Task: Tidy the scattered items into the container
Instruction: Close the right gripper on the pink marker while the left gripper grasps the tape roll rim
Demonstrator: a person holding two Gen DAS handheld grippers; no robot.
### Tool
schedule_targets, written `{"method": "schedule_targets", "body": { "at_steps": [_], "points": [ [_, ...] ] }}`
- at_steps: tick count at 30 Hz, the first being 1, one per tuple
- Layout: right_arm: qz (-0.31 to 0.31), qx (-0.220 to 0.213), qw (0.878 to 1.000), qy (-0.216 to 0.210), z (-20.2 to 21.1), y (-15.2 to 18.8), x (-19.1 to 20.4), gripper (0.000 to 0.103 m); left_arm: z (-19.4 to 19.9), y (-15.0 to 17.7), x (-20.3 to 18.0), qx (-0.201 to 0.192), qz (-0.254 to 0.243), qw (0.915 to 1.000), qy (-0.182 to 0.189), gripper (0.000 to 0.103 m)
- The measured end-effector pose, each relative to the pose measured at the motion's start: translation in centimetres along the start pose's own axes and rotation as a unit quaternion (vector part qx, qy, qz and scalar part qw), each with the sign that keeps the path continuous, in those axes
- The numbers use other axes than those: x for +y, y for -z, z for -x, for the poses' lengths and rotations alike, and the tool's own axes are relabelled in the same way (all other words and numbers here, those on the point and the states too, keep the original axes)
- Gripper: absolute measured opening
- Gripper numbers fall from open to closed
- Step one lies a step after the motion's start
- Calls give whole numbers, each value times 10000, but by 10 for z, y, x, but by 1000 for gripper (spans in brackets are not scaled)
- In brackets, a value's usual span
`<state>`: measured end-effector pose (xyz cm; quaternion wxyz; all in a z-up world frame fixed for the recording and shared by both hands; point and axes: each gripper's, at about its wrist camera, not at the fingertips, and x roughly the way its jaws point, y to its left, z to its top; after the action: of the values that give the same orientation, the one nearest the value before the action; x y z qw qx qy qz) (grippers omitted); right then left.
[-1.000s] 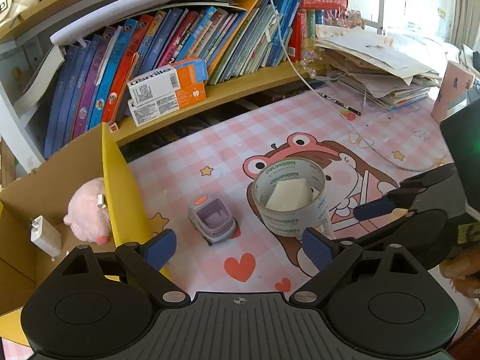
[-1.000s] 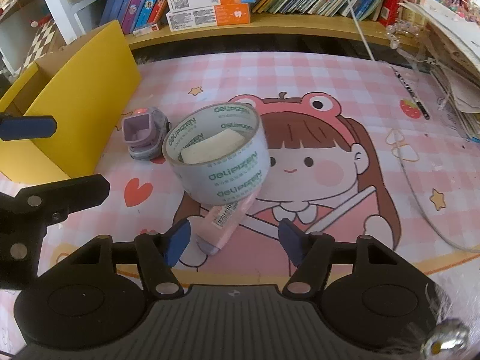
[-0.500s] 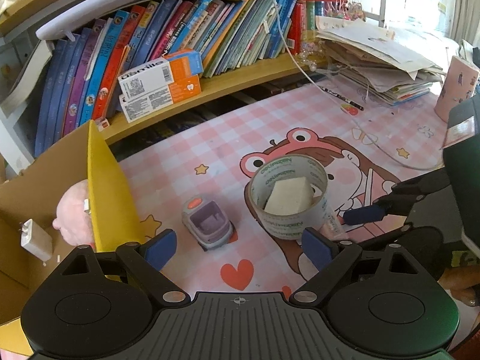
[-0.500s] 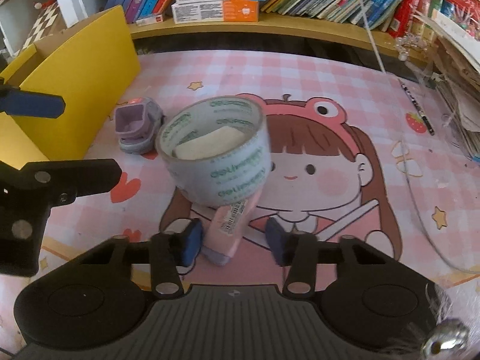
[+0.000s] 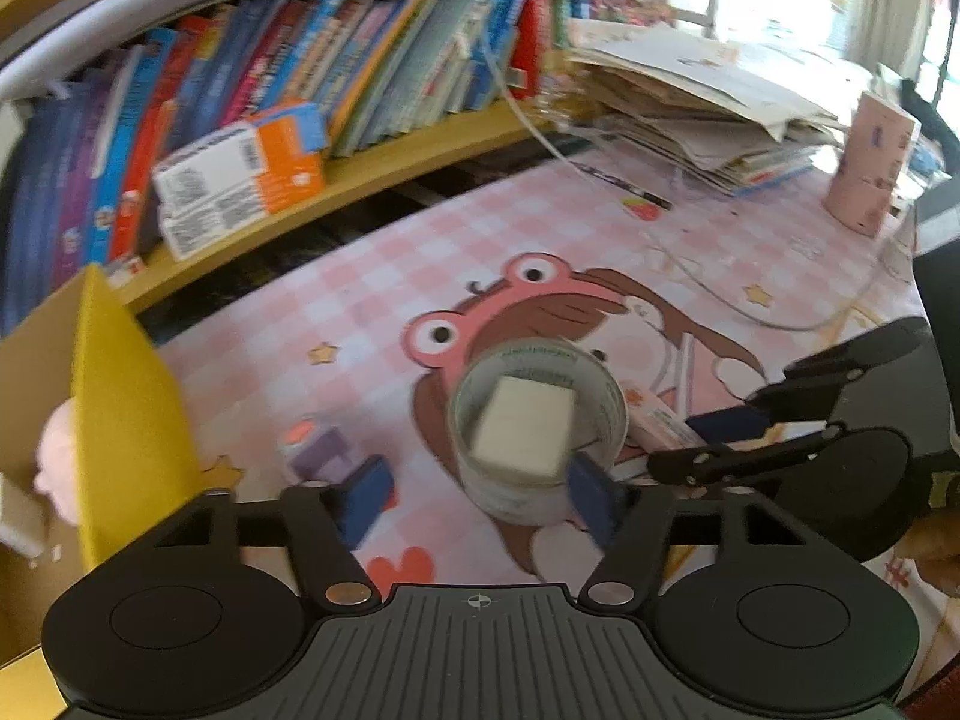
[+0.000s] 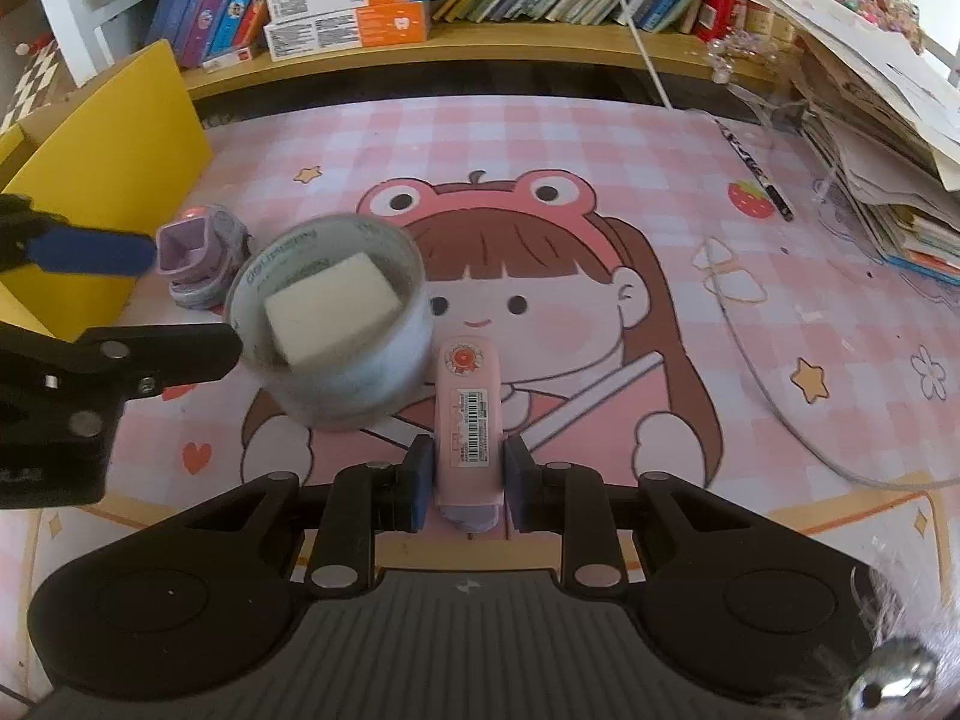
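A roll of clear tape (image 5: 537, 432) (image 6: 336, 324) with a white block inside stands on the pink mat. My left gripper (image 5: 480, 498) is open, its right finger touching the roll's front and its left finger near a small purple toy (image 5: 318, 450) (image 6: 201, 258). My right gripper (image 6: 462, 474) is shut on a pink tube (image 6: 468, 414) lying just right of the roll. The yellow cardboard box (image 5: 126, 420) (image 6: 114, 180) stands at the left, with a pink plush (image 5: 54, 468) inside.
A bookshelf with books and orange-white cartons (image 6: 354, 6) runs along the back. A paper stack (image 6: 876, 120) is at the right, with a pen (image 6: 756, 168) and a white cable (image 6: 774, 396) on the mat. A pink cup (image 5: 870, 162) stands far right.
My right gripper has closed on the pink tube, which now lies straight between the fingers. My left gripper has moved right and forward to the tape roll.
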<state>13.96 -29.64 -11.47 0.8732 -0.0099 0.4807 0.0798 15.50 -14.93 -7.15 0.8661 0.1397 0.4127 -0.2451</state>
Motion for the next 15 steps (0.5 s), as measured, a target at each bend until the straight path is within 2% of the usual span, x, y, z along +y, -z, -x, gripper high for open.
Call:
{"method": "schedule_targets", "body": {
  "at_steps": [1,4,8,13,15],
  "points": [
    [-21,6,10000,14,1,1,-1,23,-2,0,-2,24,-31,10000,69,44],
    [-65,17,10000,51,2,2,-4,23,-9,-1,-11,60,-228,9995,192,38],
    [-68,19,10000,66,3,4,-6,23,-13,-2,-24,28,-578,9982,172,38],
    [-34,10,10000,31,3,3,-11,23,-15,-2,-29,34,-742,9971,163,38],
    [-39,4,10000,28,2,2,-11,23,-15,-2,-31,40,-797,9966,220,35]
  ]
}}
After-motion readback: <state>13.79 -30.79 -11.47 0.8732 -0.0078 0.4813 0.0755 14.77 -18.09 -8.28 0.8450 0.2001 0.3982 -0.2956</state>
